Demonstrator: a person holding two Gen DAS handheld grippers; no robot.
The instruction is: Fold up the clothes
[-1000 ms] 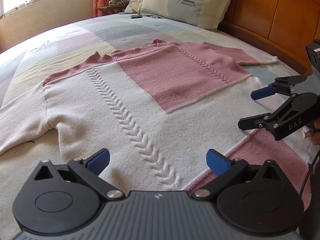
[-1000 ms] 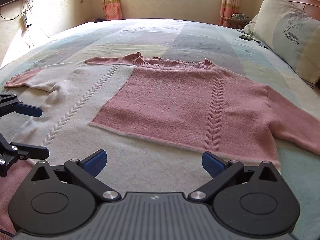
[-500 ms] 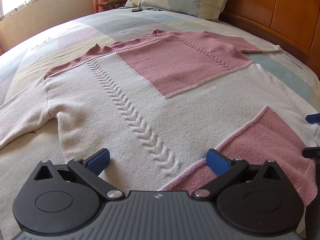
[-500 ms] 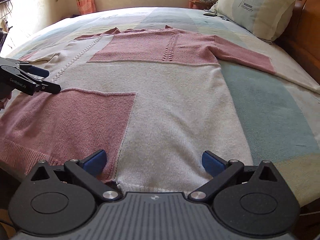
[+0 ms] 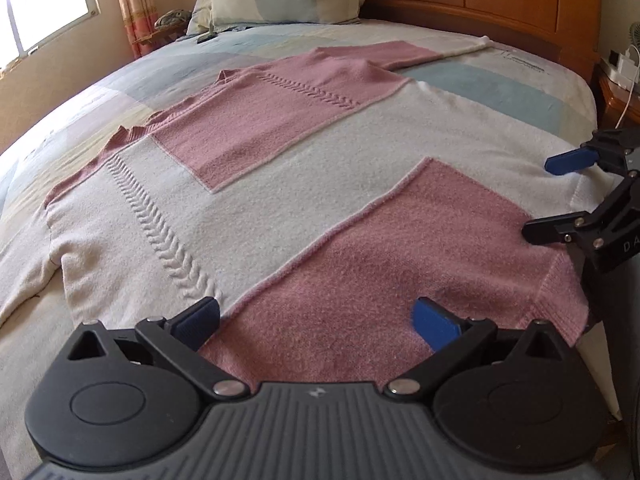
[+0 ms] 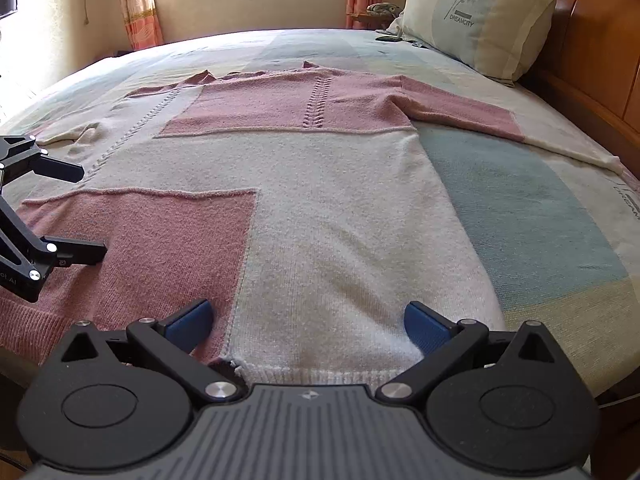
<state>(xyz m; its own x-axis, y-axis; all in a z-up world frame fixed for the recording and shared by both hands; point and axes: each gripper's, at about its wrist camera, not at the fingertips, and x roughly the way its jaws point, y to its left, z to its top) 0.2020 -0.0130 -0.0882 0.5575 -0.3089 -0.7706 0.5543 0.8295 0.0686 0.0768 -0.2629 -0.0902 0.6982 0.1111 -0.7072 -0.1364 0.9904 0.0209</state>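
garment: pink-and-cream patchwork knit sweater spread flat, front up, on bed with pastel patchwork cover; collar far, ribbed hem at near bed edge, both sleeves out to the sides
left hand-held gripper: fingers wide apart, nothing between them, low over pink hem patch near left hem corner
right hand-held gripper: fingers wide apart, nothing held, over cream part of hem at bed edge
contact: can't tell if either one's fingertips touch the knit
stage: unfolded layout fits a fold about to start, or a garment just laid out; not settled
risk 1: thick soft knit, a bite may take only the top layer, so the back layer stays behind and the fold bunches
risk 2: hem sits at mattress edge, a low approach could push it off the side
risk 3: uneven lift between the two sides would skew the fold line; loose sleeves may drag
background: pillow with printed text by wooden headboard
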